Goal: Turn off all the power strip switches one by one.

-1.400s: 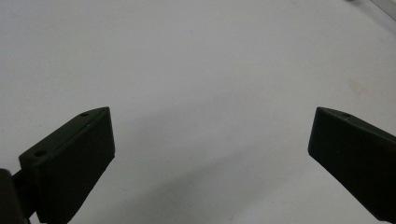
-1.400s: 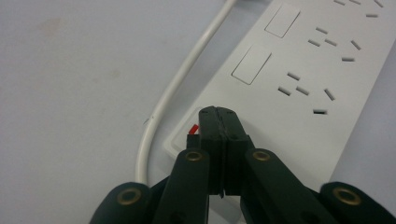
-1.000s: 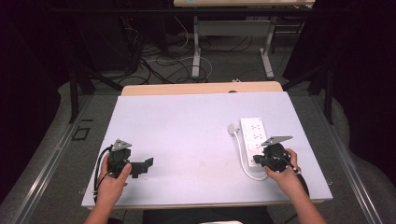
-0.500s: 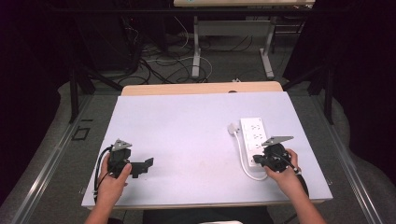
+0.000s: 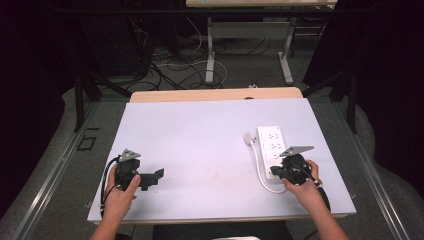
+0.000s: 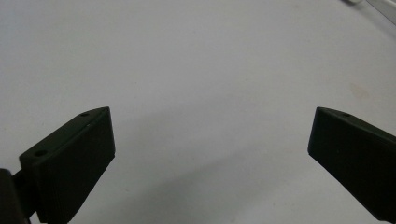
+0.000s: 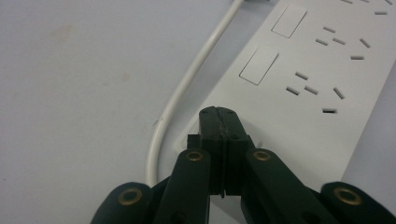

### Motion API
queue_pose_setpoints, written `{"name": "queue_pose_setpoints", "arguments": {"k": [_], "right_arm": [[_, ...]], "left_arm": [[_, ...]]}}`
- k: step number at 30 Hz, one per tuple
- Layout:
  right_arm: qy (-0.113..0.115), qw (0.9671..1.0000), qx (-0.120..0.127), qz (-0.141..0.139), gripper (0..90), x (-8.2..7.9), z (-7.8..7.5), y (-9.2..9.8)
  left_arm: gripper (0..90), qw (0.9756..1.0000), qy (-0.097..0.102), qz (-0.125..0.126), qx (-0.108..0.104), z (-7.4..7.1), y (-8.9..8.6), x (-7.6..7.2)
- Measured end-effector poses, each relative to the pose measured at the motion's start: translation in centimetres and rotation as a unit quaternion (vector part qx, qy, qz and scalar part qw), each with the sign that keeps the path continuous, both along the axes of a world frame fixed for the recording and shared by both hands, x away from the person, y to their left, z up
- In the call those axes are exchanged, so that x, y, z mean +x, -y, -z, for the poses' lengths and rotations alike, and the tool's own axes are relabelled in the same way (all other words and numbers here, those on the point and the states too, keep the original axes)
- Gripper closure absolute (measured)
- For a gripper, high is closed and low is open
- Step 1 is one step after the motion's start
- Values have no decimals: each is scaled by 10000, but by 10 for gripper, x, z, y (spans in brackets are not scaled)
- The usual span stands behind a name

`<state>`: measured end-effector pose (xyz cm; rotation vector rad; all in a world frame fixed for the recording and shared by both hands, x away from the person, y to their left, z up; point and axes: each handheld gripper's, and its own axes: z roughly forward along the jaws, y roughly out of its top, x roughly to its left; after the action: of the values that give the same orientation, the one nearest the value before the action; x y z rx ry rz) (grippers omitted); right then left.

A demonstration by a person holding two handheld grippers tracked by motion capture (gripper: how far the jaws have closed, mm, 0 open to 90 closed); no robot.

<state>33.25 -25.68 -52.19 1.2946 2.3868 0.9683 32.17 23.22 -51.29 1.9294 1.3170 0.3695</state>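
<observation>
Nothing has shifted in the last second — the right gripper (image 7: 219,114), jaws fully closed and empty, stays pressed on the power strip (image 7: 327,84) switch under its tips; the left gripper (image 6: 210,154) waits wide open.

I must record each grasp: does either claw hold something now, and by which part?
Nothing is held. The right claw is shut empty, tips over the power strip; the left claw is open above bare table.
</observation>
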Motion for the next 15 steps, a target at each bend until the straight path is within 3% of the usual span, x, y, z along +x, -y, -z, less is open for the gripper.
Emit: {"name": "queue_pose_setpoints", "arguments": {"k": [7, 15], "right_arm": [[24, 10000, 28, -44, 900, -1, -4, -3], [36, 10000, 35, -16, 900, 2, -7, -2]], "left_arm": [[19, 10000, -53, 23, 23, -1, -2, 0], [19, 9999, -13, -93, -103, -2, -4, -1]]}}
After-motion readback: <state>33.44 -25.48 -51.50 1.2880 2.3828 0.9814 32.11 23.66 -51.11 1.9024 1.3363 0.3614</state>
